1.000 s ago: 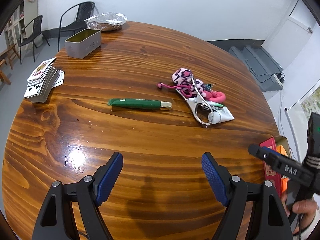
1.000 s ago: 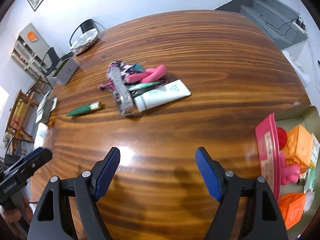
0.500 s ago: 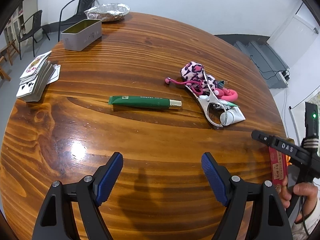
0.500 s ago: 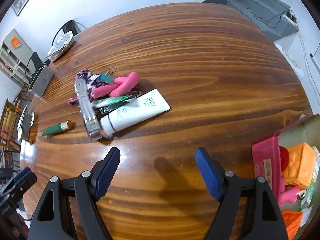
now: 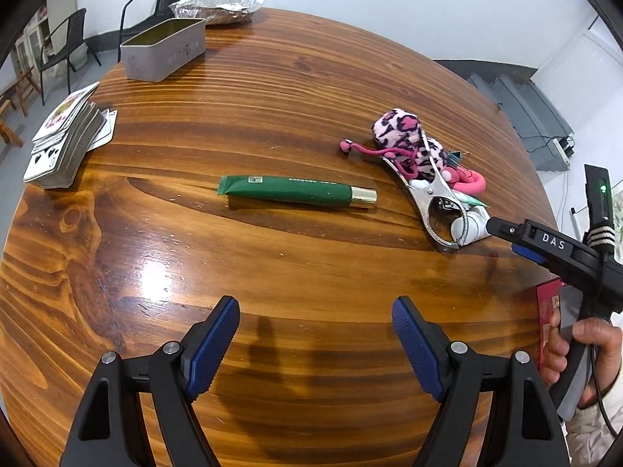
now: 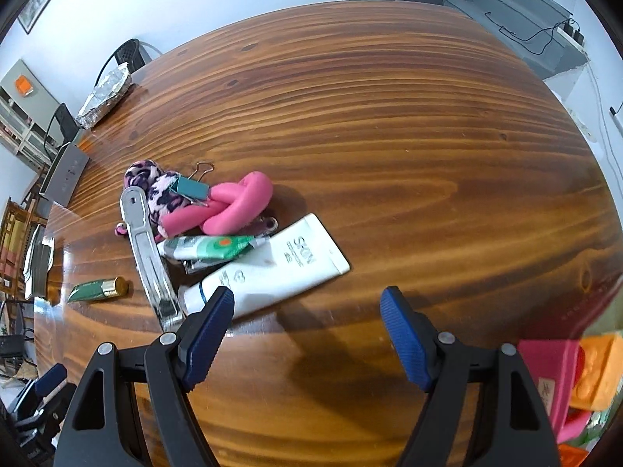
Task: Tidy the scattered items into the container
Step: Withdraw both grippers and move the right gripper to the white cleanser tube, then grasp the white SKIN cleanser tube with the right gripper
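The right gripper is showing white letters "DAS" on its black arm. The white tube is showing the word "SKIN" in grey. The green tube has a small label, too tiny to read.

On the round wooden tabletop: three tubes — one dark green with a gold cap, one white, one small green-and-white. One chrome clamp, one teal binder clip, one stack of playing cards, one grey tin.
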Demonstrator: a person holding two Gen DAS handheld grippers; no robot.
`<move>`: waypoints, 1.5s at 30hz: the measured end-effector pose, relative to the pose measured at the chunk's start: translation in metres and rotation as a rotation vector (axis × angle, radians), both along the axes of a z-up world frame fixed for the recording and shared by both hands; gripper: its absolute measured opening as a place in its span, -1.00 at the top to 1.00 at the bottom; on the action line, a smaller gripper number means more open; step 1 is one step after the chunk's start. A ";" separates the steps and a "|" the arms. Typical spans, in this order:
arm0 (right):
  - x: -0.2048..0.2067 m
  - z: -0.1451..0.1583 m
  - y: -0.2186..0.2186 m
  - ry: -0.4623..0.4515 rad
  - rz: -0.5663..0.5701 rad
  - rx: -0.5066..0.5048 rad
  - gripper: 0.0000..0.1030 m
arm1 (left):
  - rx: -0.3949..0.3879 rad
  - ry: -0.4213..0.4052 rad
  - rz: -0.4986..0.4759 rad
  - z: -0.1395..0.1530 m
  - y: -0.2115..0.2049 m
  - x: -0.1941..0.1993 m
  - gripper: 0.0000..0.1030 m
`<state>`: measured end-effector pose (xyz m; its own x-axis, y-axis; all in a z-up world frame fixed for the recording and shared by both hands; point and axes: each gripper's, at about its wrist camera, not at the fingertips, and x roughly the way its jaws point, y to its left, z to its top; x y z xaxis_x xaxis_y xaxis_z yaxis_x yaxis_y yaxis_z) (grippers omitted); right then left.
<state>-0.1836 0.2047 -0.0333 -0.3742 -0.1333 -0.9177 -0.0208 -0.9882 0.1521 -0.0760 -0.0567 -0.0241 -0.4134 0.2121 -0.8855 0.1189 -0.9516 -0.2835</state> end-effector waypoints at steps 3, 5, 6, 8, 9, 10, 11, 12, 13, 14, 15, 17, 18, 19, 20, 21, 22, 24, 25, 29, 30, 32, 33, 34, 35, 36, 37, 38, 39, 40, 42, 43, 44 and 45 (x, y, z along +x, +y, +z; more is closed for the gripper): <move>-0.004 -0.001 -0.003 0.006 0.005 -0.004 -0.57 | -0.003 -0.002 0.008 -0.001 -0.003 -0.001 -0.60; -0.007 -0.001 -0.004 0.010 0.007 -0.001 -0.57 | -0.004 -0.005 0.013 -0.002 -0.004 -0.001 -0.60; -0.008 -0.001 -0.005 0.010 0.006 -0.003 -0.57 | -0.004 -0.006 0.014 -0.002 -0.004 -0.001 -0.60; -0.010 -0.002 -0.006 0.008 0.005 -0.008 -0.57 | -0.006 -0.007 0.014 -0.003 -0.004 -0.002 -0.60; -0.011 -0.002 -0.007 0.007 0.008 -0.013 -0.57 | -0.007 -0.007 0.013 -0.003 -0.004 -0.002 -0.60; -0.011 -0.002 -0.007 0.007 0.009 -0.015 -0.57 | -0.008 -0.007 0.013 -0.003 -0.005 -0.002 -0.60; -0.012 -0.002 -0.009 0.008 0.012 -0.016 -0.57 | -0.010 -0.006 0.012 -0.003 -0.005 -0.002 -0.60; -0.012 -0.003 -0.010 0.009 0.016 -0.017 -0.57 | -0.011 -0.005 0.011 -0.003 -0.005 -0.002 -0.60; -0.012 -0.003 -0.011 0.009 0.018 -0.019 -0.57 | -0.014 -0.005 0.011 -0.003 -0.005 -0.002 -0.60; -0.013 -0.003 -0.012 0.009 0.021 -0.020 -0.58 | -0.018 -0.004 0.011 -0.003 -0.005 -0.002 -0.60; -0.014 -0.004 -0.012 0.009 0.025 -0.022 -0.58 | -0.021 -0.003 0.012 -0.003 -0.006 -0.002 -0.60; -0.016 -0.005 -0.015 0.007 0.031 -0.024 -0.58 | -0.026 -0.003 0.015 -0.002 -0.008 -0.003 -0.60; -0.016 -0.006 -0.016 0.003 0.035 -0.022 -0.58 | -0.027 -0.003 0.017 -0.002 -0.008 -0.004 -0.60; -0.017 -0.007 -0.017 -0.003 0.038 -0.018 -0.58 | -0.029 -0.002 0.019 -0.002 -0.008 -0.004 -0.60; -0.016 -0.010 -0.019 -0.013 0.046 -0.008 -0.58 | -0.031 -0.001 0.020 -0.001 -0.009 -0.004 -0.60; -0.016 -0.012 -0.021 -0.020 0.054 0.000 -0.59 | -0.032 -0.001 0.021 -0.001 -0.009 -0.004 -0.60; -0.014 -0.013 -0.024 -0.013 0.064 0.016 -0.59 | -0.034 -0.001 0.021 -0.001 -0.009 -0.005 -0.60; -0.011 -0.014 -0.028 -0.013 0.081 0.039 -0.59 | -0.037 0.000 0.022 -0.001 -0.009 -0.005 -0.60; -0.009 -0.014 -0.030 -0.015 0.091 0.047 -0.59 | -0.037 0.001 0.023 -0.001 -0.010 -0.005 -0.60; 0.000 -0.015 -0.030 -0.016 0.119 0.073 -0.59 | -0.049 0.003 0.016 0.000 -0.010 -0.006 -0.60; 0.004 -0.015 -0.030 -0.013 0.126 0.082 -0.53 | -0.054 0.004 0.012 -0.001 -0.010 -0.008 -0.60; 0.011 -0.014 -0.030 0.000 0.140 0.120 -0.29 | -0.064 0.005 0.005 -0.001 -0.009 -0.011 -0.60; 0.014 -0.013 -0.032 0.005 0.148 0.142 -0.15 | -0.067 0.006 0.002 -0.001 -0.009 -0.013 -0.60; 0.016 -0.013 -0.030 0.011 0.154 0.152 -0.10 | -0.069 0.007 -0.001 -0.001 -0.009 -0.014 -0.60; 0.020 -0.013 -0.029 0.016 0.157 0.156 0.01 | -0.071 0.008 -0.003 -0.001 -0.009 -0.017 -0.60; 0.022 -0.012 -0.027 0.019 0.157 0.158 0.13 | -0.074 0.008 -0.005 -0.001 -0.009 -0.019 -0.60; 0.024 -0.012 -0.026 0.020 0.155 0.160 0.16 | -0.075 0.007 -0.006 -0.002 -0.009 -0.022 -0.60; 0.026 -0.011 -0.023 0.021 0.150 0.154 0.19 | -0.074 0.006 -0.007 -0.002 -0.010 -0.024 -0.60; 0.029 -0.011 -0.021 0.020 0.145 0.145 0.19 | -0.073 0.004 -0.007 -0.002 -0.011 -0.026 -0.60; 0.031 -0.010 -0.020 0.020 0.143 0.142 0.19 | -0.071 0.003 -0.004 -0.002 -0.011 -0.028 -0.60; 0.036 -0.010 -0.020 0.020 0.142 0.142 0.19 | -0.068 0.006 -0.001 -0.002 -0.012 -0.031 -0.60; 0.038 -0.010 -0.020 0.022 0.143 0.143 0.19 | -0.068 0.009 -0.001 -0.002 -0.011 -0.032 -0.60; 0.038 -0.011 -0.021 0.023 0.143 0.143 0.19 | -0.071 0.014 -0.002 -0.002 -0.011 -0.034 -0.60; 0.038 -0.011 -0.022 0.023 0.142 0.141 0.19 | -0.076 0.020 -0.005 -0.003 -0.010 -0.037 -0.60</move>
